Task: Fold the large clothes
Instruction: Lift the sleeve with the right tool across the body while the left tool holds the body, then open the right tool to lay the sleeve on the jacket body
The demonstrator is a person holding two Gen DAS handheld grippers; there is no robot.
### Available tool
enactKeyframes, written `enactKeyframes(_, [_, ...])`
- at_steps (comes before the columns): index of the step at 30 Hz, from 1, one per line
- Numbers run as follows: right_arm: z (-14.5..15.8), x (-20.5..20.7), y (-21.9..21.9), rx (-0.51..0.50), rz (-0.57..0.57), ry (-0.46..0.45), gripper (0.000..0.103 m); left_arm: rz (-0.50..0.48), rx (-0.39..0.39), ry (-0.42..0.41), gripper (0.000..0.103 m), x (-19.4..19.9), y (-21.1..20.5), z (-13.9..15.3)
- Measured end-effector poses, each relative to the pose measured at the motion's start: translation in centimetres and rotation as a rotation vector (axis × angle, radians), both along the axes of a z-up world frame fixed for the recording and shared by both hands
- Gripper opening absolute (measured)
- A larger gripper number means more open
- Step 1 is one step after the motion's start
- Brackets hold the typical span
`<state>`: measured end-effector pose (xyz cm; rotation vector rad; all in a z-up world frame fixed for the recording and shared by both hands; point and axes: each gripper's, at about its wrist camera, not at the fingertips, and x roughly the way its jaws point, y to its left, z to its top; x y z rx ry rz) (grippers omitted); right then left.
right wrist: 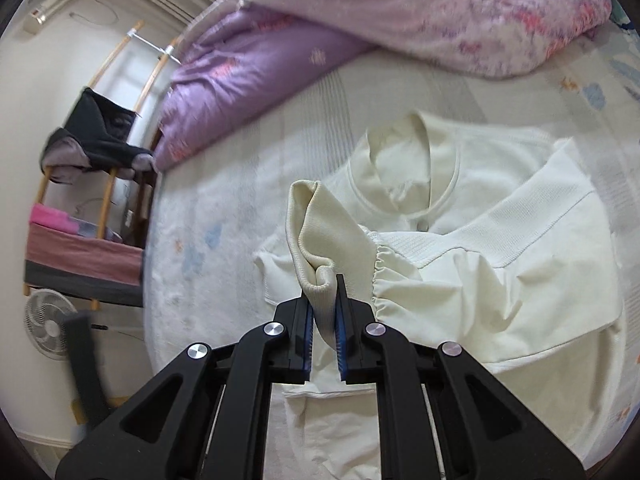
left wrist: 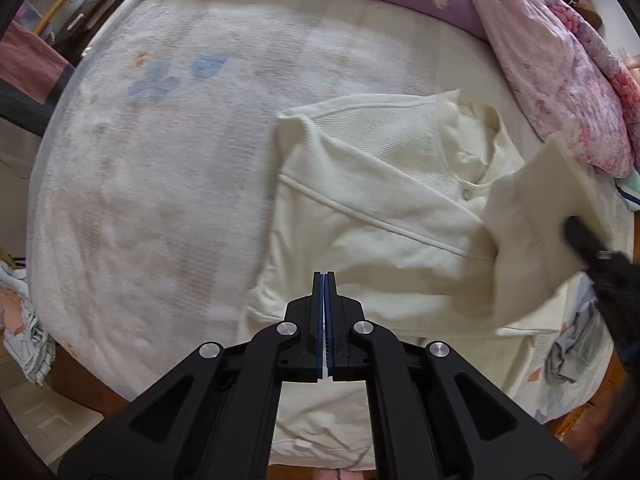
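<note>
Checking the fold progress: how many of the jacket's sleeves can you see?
2: one sleeve lies folded across the cream jacket; the other's ribbed cuff is pinched in the right gripper, lifted above the jacket.

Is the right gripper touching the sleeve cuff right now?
Touching. The right wrist view shows the ribbed cuff pinched between the right gripper's blue pads.

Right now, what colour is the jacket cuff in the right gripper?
Cream, ribbed knit cuff, matching the jacket; clearest in the right wrist view.
</note>
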<state>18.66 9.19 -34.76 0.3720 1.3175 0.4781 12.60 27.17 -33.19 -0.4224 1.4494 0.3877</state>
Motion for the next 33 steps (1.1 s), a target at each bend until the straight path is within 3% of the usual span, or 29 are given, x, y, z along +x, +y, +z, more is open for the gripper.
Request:
enactKeyframes(10, [-10.1,-3.1,6.9,-0.055,0.083,0.102,0.009,0.059,0.053,0.003,0.003,-2.7,4.0,-0.5])
enactKeyframes(13, [-12.1,-4.2,9.1,-0.067,0.153,0.116,0.018,0.087,0.106,0.023,0.004,-3.5,5.2,-1.2])
enactKeyframes(14, [-13.0,-4.4,9.5,-0.045,0.168,0.146,0.033,0.106,0.096,0.032,0.004,-3.9,5.8,-1.7])
enactKeyframes(15, [-13.6,-4.5,9.7,-0.012,0.178,0.179,0.064,0.117,0.082,0.031,0.004,-4.1,6.1,-2.0])
enactKeyframes(17, [-14.9,-4.4,9.1,0.109,0.176,0.301,0.078,0.136,0.053,0.023,0.005,-4.5,6.6,-2.5])
enactKeyframes(18, [-14.9,-4.3,7.9,0.144,0.15,0.342,0.078,0.141,0.043,0.021,0.01,-4.7,6.6,-2.6])
enactKeyframes(21, [-13.3,-3.7,3.2,0.207,0.116,0.362,0.078,0.151,-0.007,-0.014,0.046,-4.9,6.1,-3.1])
enactKeyframes(24, [-10.5,-3.7,-3.3,0.261,0.03,0.319,0.078,0.155,-0.126,-0.05,0.05,-4.3,4.7,-4.2])
enactKeyframes(27, [-8.4,-4.2,-13.1,0.281,-0.147,0.291,0.078,0.138,-0.237,-0.085,0.064,-3.1,2.5,-6.3])
enactKeyframes(28, [-8.2,-4.4,-16.9,0.281,-0.227,0.277,0.078,0.137,-0.258,-0.088,0.064,-2.9,1.9,-7.1])
enactKeyframes(30, [-9.2,-4.8,-23.5,0.197,-0.373,0.28,0.078,0.147,-0.311,-0.081,0.066,-2.3,0.6,-9.5])
enactKeyframes(33, [-12.5,-5.6,-29.6,0.269,-0.595,0.343,0.078,0.237,-0.384,-0.04,0.067,-2.3,0.1,-13.3])
